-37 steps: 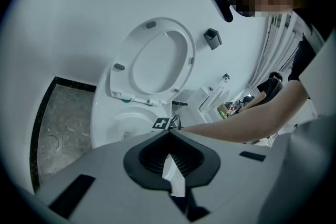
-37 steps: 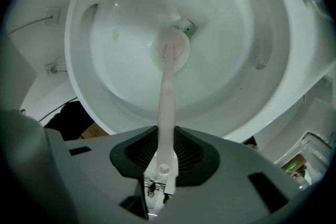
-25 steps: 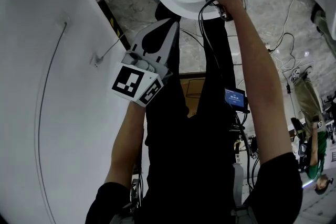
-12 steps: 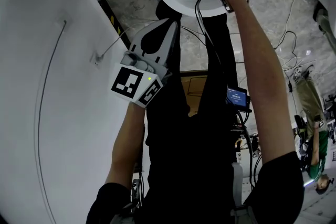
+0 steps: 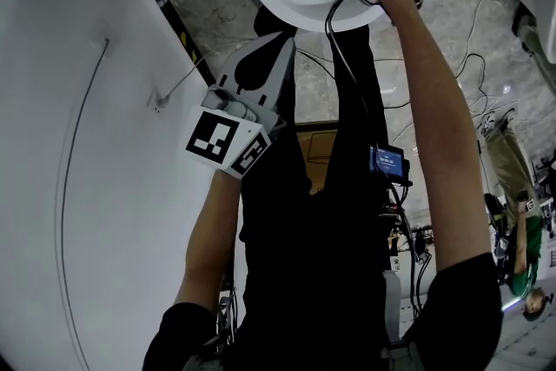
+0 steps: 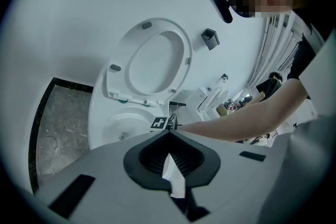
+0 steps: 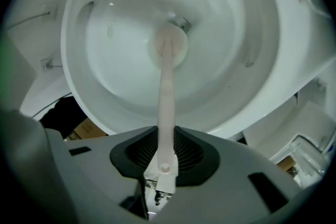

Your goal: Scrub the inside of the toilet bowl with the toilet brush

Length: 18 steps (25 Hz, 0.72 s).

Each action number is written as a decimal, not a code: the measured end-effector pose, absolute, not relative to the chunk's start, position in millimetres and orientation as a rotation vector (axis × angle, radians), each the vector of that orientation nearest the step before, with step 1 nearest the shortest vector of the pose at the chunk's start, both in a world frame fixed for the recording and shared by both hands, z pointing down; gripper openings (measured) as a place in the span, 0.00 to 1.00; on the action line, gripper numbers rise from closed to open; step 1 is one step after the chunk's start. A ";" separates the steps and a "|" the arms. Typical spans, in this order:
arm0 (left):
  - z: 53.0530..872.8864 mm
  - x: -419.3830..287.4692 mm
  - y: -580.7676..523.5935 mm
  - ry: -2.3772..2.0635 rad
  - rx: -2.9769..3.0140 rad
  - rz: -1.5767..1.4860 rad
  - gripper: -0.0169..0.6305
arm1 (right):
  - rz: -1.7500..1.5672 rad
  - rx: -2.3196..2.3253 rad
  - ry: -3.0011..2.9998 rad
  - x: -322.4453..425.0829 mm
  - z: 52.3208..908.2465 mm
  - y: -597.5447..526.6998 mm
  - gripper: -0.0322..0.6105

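The right gripper (image 7: pixel 166 156) has its 2 jaws clamped on the top end of the toilet brush (image 7: pixel 167 93), open only as wide as the thin handle. The left gripper (image 5: pixel 280 43) hangs well back from the toilet, its jaws pressed together with nothing between them.

The brush sits inside the toilet bowl (image 7: pixel 236 39), with its head (image 7: pixel 169 45) low in the basin, just beside the drain (image 7: pixel 181 23). Whether the bristles press on the porcelain cannot be told. The seat (image 6: pixel 152 63) is raised.

The step in hand looks like the scrub itself. To do it well, the person probably needs to lean the head firmly against the wall and sweep it in rings from the bottom up toward the rim. The grip is at the very end of the handle, so side pressure could twist the brush in the jaws; a steady squeeze and slow strokes should help.

The brush's long axis runs straight out along the right gripper's jaws, and its head points away from them, down toward the drain.
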<state>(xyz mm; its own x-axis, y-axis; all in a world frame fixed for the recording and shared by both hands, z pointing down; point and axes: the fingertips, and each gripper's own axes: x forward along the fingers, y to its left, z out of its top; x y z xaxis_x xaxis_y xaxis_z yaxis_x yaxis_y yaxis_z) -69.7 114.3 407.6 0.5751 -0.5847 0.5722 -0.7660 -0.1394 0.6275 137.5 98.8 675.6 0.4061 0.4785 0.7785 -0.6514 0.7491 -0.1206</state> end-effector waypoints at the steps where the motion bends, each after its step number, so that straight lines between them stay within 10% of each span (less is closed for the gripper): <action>1: 407.9 -69.9 114.4 -1.102 1.829 0.234 0.04 | 0.664 0.218 -0.911 140.2 677.4 89.7 0.21; 18: 409.1 -74.7 112.0 -1.111 1.819 0.228 0.04 | 0.696 0.145 -0.893 133.2 682.9 117.8 0.21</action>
